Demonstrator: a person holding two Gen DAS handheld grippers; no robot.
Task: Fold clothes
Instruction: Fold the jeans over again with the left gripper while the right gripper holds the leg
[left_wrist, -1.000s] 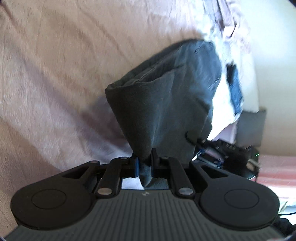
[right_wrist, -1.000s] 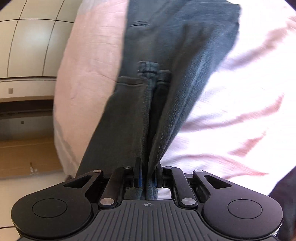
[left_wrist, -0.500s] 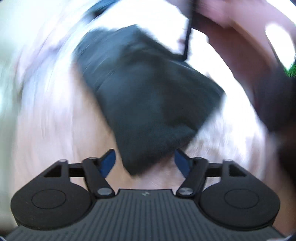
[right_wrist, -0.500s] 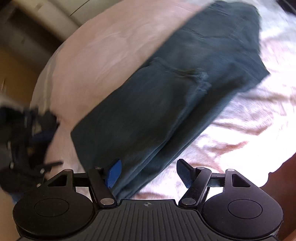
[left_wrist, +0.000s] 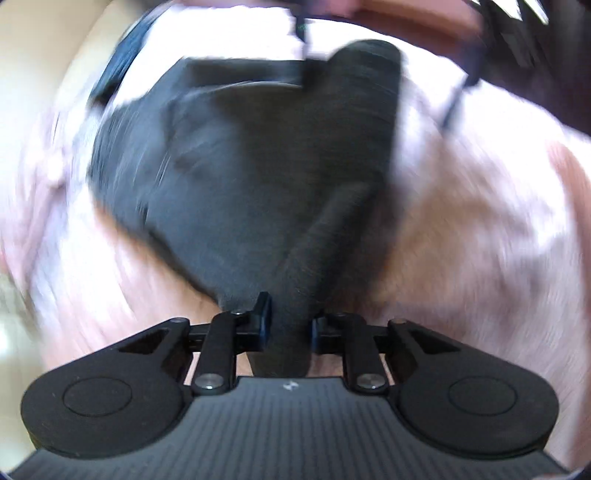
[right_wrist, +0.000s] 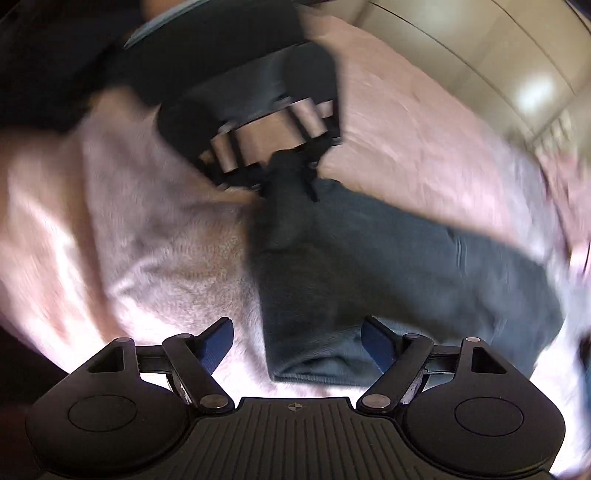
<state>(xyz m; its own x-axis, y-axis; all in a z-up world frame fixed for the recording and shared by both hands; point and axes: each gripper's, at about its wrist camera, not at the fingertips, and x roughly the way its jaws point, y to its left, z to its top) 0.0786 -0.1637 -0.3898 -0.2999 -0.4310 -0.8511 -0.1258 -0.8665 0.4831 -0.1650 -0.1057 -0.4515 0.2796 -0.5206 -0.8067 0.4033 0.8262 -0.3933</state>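
Note:
Dark grey jeans (left_wrist: 251, 177) lie folded on a pink bedspread (left_wrist: 480, 229). My left gripper (left_wrist: 289, 317) is shut on a bunched edge of the jeans at their near end. In the right wrist view the jeans (right_wrist: 369, 266) stretch from the middle to the right, and the left gripper (right_wrist: 291, 162) shows at their far end, pinching the cloth. My right gripper (right_wrist: 297, 336) is open, its blue pads on either side of the near folded edge, with nothing held. Both views are blurred by motion.
The pink bedspread (right_wrist: 129, 229) covers the bed all around the jeans. A pale wall or cupboard (right_wrist: 480, 55) stands beyond the bed's far right. The person's dark clothing (right_wrist: 55, 55) fills the top left of the right wrist view.
Both grippers let go of the jeans half a second ago. Since then my left gripper has shut on a bunched edge again, while my right gripper has stayed open and swung round.

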